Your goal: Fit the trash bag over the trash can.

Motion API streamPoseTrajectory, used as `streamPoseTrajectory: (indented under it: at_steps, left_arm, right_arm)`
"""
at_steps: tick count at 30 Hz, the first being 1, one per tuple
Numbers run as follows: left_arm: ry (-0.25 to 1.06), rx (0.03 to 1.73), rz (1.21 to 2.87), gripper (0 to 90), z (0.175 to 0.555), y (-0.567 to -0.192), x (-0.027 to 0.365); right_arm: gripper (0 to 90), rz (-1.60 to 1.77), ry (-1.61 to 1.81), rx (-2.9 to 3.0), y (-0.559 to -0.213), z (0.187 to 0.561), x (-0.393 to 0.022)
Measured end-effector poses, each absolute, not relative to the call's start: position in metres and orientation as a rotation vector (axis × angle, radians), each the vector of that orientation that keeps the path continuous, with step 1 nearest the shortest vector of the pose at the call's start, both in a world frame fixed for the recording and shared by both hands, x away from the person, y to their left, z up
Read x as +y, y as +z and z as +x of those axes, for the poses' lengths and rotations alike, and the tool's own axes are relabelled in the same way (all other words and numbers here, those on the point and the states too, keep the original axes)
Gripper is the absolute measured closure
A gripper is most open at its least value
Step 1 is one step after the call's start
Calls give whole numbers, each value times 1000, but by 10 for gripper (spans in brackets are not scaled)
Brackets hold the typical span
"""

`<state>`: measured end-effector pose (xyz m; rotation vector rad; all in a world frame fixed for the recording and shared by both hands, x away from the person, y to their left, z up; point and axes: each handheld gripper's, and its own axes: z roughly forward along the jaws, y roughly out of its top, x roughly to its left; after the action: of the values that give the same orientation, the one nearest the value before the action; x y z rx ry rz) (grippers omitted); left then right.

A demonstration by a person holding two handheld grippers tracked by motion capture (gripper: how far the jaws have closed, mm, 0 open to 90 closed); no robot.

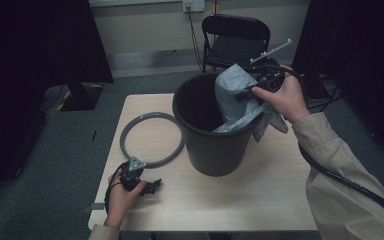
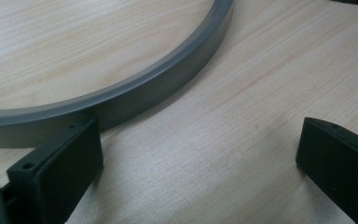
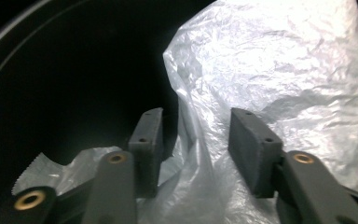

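A black bin (image 1: 215, 145) stands upright in the middle of the wooden table (image 1: 260, 200). A crumpled grey plastic bag (image 1: 235, 100) hangs over its far right rim, partly inside and partly outside. My right gripper (image 1: 245, 92) is at that rim, held from the right. In the right gripper view it (image 3: 196, 135) is open, a fold of the bag (image 3: 279, 60) lies between the jaws, and the dark bin interior (image 3: 74, 70) is behind. A grey ring (image 1: 130, 125) lies flat left of the bin. My left gripper (image 1: 152, 187) rests on the table by the ring's near edge, open (image 2: 198, 154) beside the ring (image 2: 168, 79).
A black folding chair (image 1: 235, 40) stands behind the table against the wall. Dark curtains hang at both sides. Bare tabletop lies in front of the bin and to its right. The right gripper's cable trails along the sleeve.
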<state>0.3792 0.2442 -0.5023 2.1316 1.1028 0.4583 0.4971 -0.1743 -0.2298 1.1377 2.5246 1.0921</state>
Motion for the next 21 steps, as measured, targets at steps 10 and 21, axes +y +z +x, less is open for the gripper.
streamPoseTrajectory:
  at_steps: [10, 21]
  left_arm:
    - [458, 1102, 2132, 0, 379, -502, 244]
    - [458, 1102, 2131, 0, 379, -502, 244]
  right_arm:
    - [887, 1140, 1046, 2562, -237, 502, -164]
    - [832, 1136, 1141, 2565, -234, 503, -143]
